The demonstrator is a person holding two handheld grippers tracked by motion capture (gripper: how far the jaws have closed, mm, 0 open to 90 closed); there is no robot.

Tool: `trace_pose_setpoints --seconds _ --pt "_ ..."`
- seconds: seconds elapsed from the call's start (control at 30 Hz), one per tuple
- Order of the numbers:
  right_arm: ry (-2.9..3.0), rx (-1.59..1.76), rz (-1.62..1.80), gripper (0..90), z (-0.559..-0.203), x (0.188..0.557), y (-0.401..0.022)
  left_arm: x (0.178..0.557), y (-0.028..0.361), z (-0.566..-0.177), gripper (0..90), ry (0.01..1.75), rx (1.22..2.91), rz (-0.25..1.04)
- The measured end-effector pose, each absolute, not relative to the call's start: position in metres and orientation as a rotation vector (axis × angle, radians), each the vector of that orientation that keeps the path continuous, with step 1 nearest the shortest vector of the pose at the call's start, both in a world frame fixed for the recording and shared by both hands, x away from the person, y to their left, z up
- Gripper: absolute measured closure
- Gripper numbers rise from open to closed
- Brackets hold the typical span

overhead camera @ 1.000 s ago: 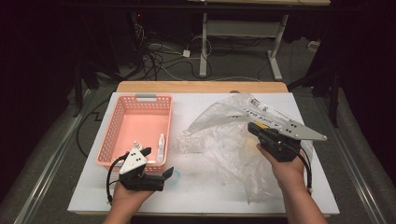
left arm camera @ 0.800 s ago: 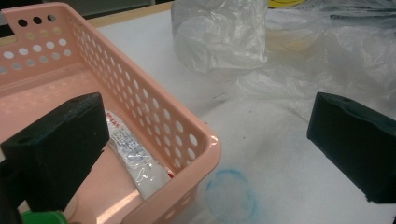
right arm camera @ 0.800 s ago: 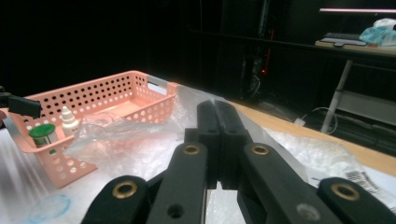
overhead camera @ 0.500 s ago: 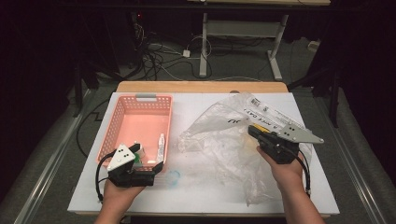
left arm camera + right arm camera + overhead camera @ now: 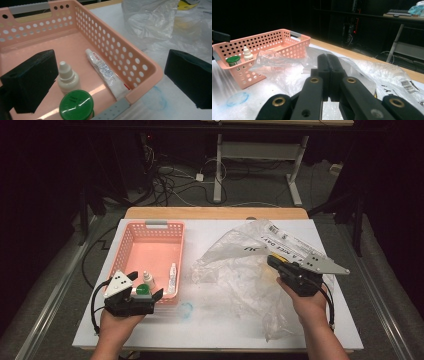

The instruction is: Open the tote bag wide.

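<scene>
A pink perforated basket (image 5: pixel 150 227) stands on the left of the white table. It holds a green-lidded jar (image 5: pixel 76 103), a white dropper bottle (image 5: pixel 67 77) and a white tube (image 5: pixel 106 73). My left gripper (image 5: pixel 145 286) hovers over the basket's near right corner, open wide, with the jar and bottle below the gap and untouched. A crumpled clear plastic bag (image 5: pixel 240 275) lies on the right half. My right gripper (image 5: pixel 328 58) is shut at the bag's right edge, and the film appears pinched between its tips.
A blue ring-shaped smudge (image 5: pixel 186 310) marks the table (image 5: pixel 215 330) just right of the basket's near corner. A printed label (image 5: pixel 282 237) shows on the bag's far side. Dark floor, cables and a desk frame lie beyond the table.
My left gripper has shifted left along the basket's near edge, and the green lid now shows beside it. The right gripper and the bag have stayed put.
</scene>
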State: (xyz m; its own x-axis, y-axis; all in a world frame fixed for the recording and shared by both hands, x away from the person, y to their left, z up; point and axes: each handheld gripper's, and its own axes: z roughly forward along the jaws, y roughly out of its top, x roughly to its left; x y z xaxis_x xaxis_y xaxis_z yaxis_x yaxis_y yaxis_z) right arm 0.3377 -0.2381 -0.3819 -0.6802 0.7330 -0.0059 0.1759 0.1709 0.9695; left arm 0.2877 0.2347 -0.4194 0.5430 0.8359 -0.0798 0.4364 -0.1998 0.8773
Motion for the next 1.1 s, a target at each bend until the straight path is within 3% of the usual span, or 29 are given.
trace_pose_setpoints --seconds 0.57,1.1 --pt "1.988 0.852 1.524 90.0 -0.385 0.34 -0.238 0.291 0.274 -0.421 0.0 1.162 1.766 0.558" --pt "1.984 0.861 1.527 90.0 -0.386 0.339 -0.239 0.294 0.253 -0.411 1.5 1.112 1.783 0.502"
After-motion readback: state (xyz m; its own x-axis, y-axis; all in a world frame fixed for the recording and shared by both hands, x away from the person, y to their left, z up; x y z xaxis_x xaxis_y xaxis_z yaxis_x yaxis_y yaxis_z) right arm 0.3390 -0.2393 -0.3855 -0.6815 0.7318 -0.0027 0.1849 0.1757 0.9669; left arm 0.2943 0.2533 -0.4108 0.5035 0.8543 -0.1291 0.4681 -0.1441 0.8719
